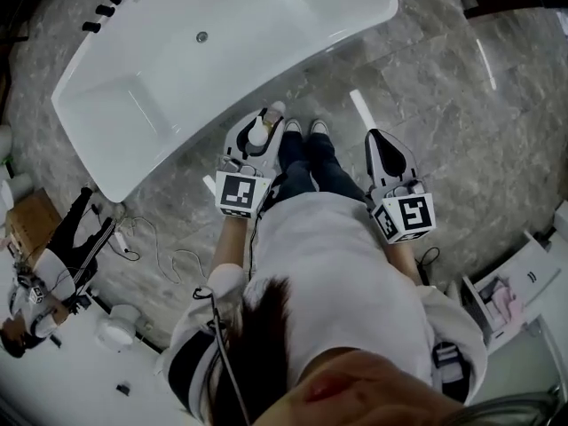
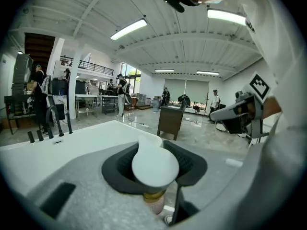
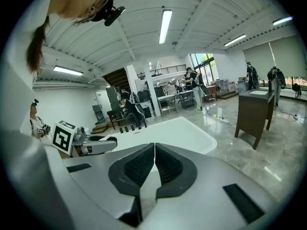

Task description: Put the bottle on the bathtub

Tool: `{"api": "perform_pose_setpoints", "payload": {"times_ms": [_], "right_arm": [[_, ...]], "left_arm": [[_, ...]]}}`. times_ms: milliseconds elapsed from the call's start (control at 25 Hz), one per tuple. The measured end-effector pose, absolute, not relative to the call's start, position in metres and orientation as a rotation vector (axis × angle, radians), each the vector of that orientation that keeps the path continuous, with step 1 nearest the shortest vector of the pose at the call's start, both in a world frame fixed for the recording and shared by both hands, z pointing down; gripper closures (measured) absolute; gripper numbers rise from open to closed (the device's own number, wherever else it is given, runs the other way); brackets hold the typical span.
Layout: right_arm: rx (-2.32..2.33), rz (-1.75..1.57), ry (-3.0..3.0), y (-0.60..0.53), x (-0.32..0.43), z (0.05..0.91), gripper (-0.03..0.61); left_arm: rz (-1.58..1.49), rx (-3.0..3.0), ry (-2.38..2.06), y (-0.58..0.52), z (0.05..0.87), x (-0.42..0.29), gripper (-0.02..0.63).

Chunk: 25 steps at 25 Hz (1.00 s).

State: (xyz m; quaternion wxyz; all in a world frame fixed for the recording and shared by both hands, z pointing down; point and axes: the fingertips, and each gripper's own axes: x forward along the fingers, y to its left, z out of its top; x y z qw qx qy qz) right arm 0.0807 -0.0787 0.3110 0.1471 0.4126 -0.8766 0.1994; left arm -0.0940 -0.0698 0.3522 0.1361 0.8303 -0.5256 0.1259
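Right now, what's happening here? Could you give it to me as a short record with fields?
Place: a person stands on a stone floor beside a white bathtub
Left gripper: closed on a white bottle
Right gripper: shut, nothing in it
Bottle: held close to the bathtub's edge, not yet set on it

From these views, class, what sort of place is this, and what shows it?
Probably a bathroom showroom or open hall: freestanding bathtub on a marble floor, vanity cabinet, high strip-lit ceiling.
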Motion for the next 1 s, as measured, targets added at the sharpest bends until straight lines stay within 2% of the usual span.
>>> {"api": "perform_pose_setpoints", "payload": {"times_ms": [560,1000], "right_arm": [[1.216,0.801,-2.388,-0.049,0.083,0.403,0.565],[1.226,0.9,-2.286,-0.031,0.082,0.468,0.565]], "left_arm": [[0.466,2.463,-1.268,-0.079,0.462,-0.053,0.474],[0.572,2.484,-1.147,-0.091,0.579,-0.04,0.476]]}}
